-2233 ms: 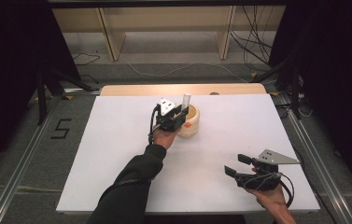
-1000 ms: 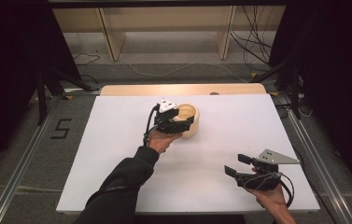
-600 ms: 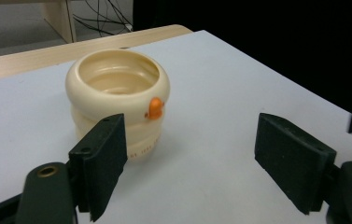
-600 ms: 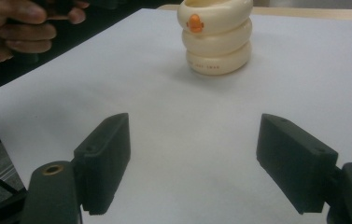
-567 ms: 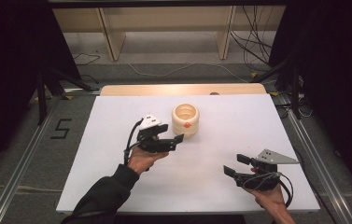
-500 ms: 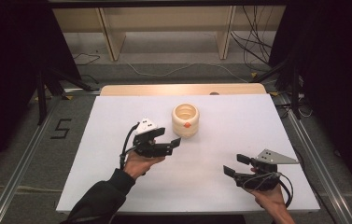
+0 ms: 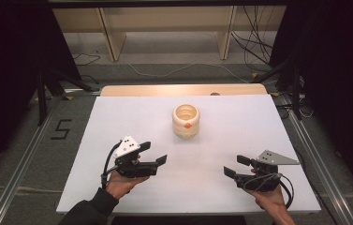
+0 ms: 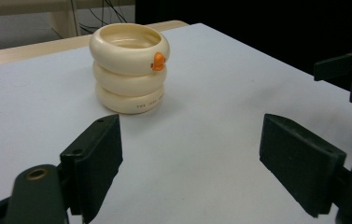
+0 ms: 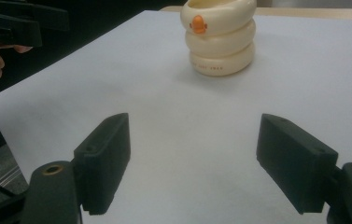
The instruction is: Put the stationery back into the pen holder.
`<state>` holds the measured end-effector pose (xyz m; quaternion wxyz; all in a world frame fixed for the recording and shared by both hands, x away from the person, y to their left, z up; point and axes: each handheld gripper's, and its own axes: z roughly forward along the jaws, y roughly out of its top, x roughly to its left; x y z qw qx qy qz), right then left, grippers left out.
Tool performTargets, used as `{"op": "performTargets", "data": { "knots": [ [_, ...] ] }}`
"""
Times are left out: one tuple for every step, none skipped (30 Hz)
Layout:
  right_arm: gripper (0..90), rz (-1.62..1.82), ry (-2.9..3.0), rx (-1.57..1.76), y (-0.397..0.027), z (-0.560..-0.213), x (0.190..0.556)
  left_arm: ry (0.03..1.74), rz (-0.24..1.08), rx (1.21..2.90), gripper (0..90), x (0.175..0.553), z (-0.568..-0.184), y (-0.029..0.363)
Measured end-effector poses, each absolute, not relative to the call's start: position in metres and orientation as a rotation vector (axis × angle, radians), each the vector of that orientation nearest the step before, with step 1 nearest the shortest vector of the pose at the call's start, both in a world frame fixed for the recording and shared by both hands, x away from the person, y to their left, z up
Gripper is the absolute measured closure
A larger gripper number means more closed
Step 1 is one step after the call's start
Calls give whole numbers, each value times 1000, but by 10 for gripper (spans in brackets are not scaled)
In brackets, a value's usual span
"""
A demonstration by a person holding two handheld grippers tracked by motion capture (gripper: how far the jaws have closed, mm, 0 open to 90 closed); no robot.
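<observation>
The cream cup (image 7: 186, 121), shaped like three stacked rings with a small orange duck face (image 7: 188, 125) on its upper ring, stands upright on the white table (image 7: 118, 122), ahead of both grippers and well apart from each. The left gripper (image 7: 153, 158) sits low over the near left part of the table, held in a hand (image 7: 119, 183) with a dark sleeve; its jaws are spread wide with nothing between them. In the left gripper view the cup (image 8: 129, 67) stands ahead and a little left of the gap between the jaws. The right gripper (image 7: 234, 166) sits over the near right part of the table, a grey plate (image 7: 275, 157) on top, jaws also wide apart and empty. In the right gripper view the cup (image 9: 219, 39) stands ahead and slightly right of centre, and the left gripper appears far off at the upper left.
</observation>
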<state>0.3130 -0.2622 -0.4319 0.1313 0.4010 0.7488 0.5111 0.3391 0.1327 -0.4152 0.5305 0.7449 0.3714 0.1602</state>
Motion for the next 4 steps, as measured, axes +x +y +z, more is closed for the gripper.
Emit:
{"op": "performTargets", "data": {
  "knots": [
    [265,1485,2174,1160,-262,-432,313,888,373,1777,204,339,-416,134],
    [265,1484,2174,1159,-262,-432,313,888,362,1776,202,339,-417,134],
    [265,1482,2173,1155,-262,-431,313,887,364,1777,201,339,-417,133],
    [265,1479,2173,1152,-262,-431,313,886,367,1780,199,339,-418,133]
  ]
}}
